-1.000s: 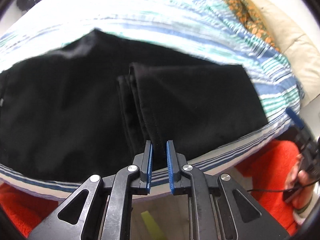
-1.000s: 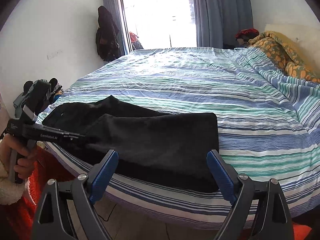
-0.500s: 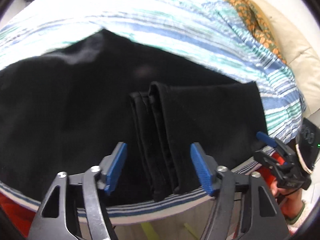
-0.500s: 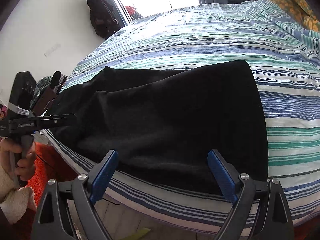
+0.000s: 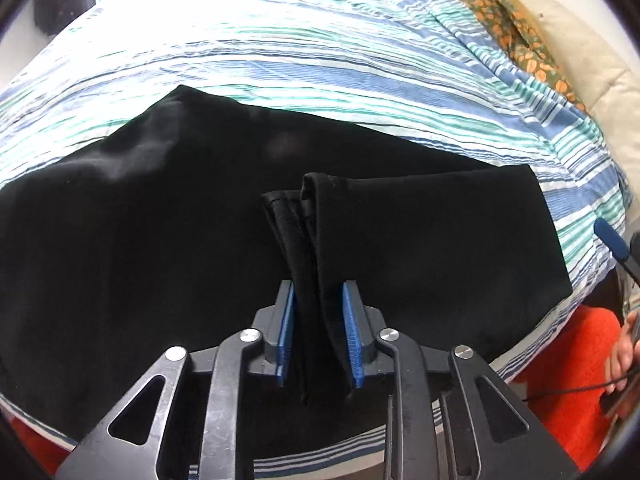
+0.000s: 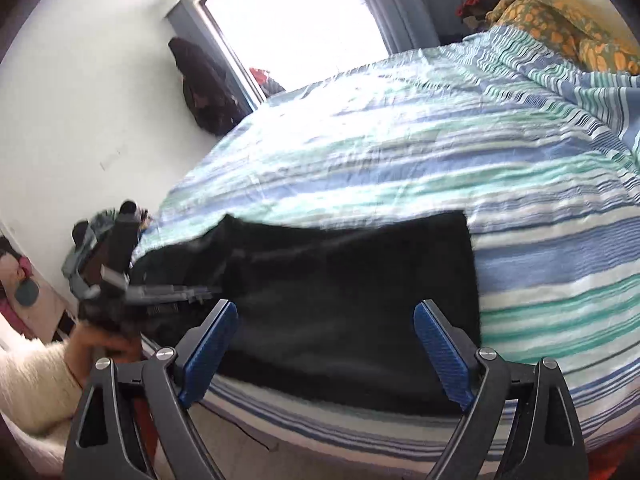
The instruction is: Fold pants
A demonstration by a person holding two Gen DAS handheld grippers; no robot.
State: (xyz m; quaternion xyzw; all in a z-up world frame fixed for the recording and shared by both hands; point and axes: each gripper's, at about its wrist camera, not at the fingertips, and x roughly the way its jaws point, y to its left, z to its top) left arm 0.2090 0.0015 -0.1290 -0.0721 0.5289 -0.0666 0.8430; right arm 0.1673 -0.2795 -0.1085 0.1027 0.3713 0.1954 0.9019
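Black pants (image 5: pixel 120 240) lie folded over on the striped bed (image 5: pixel 320 60), near its front edge. Their leg hems (image 5: pixel 308 232) are stacked and run back between the blue pads of my left gripper (image 5: pixel 318 336), which is shut on them. In the right wrist view the pants (image 6: pixel 340 280) lie flat on the bed. My right gripper (image 6: pixel 322 354) is wide open and empty, hovering above their near edge. The left gripper (image 6: pixel 168 292) shows there at the left, blurred, at the pants' left end.
An orange patterned blanket (image 5: pixel 500 20) lies at the head of the bed on the right. A window (image 6: pixel 296 20) and hanging dark clothes (image 6: pixel 204 88) are on the far wall. Orange fabric (image 5: pixel 568 380) shows below the bed's edge.
My left gripper was nearly shut, opened wide over the leg hems, and has now closed on them. My right gripper stayed open and shifted over the pants' near edge.
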